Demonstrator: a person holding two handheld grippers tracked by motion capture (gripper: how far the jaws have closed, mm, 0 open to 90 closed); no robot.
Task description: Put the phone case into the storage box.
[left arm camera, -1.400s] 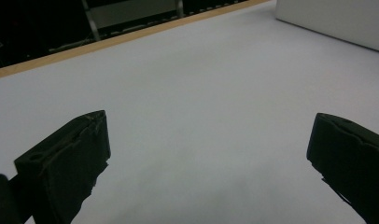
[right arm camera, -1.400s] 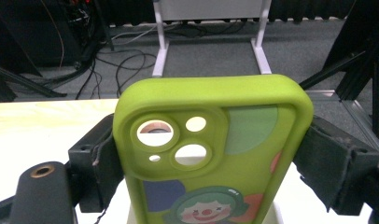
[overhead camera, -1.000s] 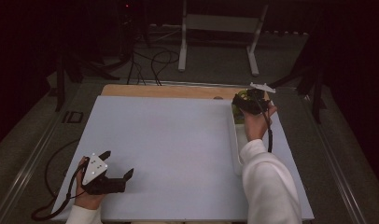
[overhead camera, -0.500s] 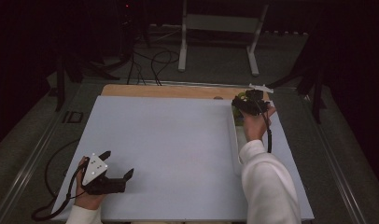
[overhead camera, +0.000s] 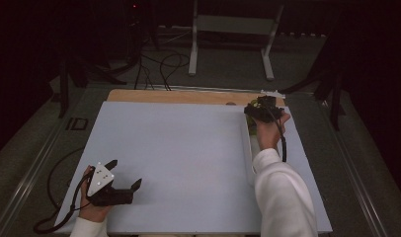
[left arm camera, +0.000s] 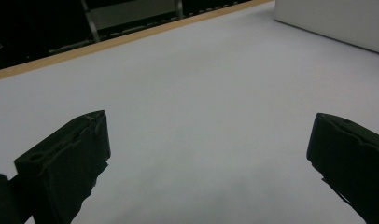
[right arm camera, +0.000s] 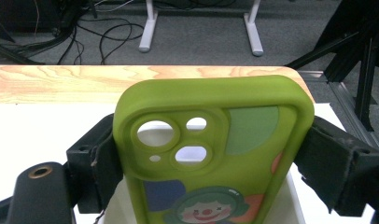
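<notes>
The green phone case is sitting clamped between the jaws of our right gripper at the far right of the white table, over a white tray. We are reading no writing on it, only a cartoon clown face and coloured patches. Our left gripper is resting spread wide and empty at the near left. A metal stand is standing beyond the wooden far edge.
</notes>
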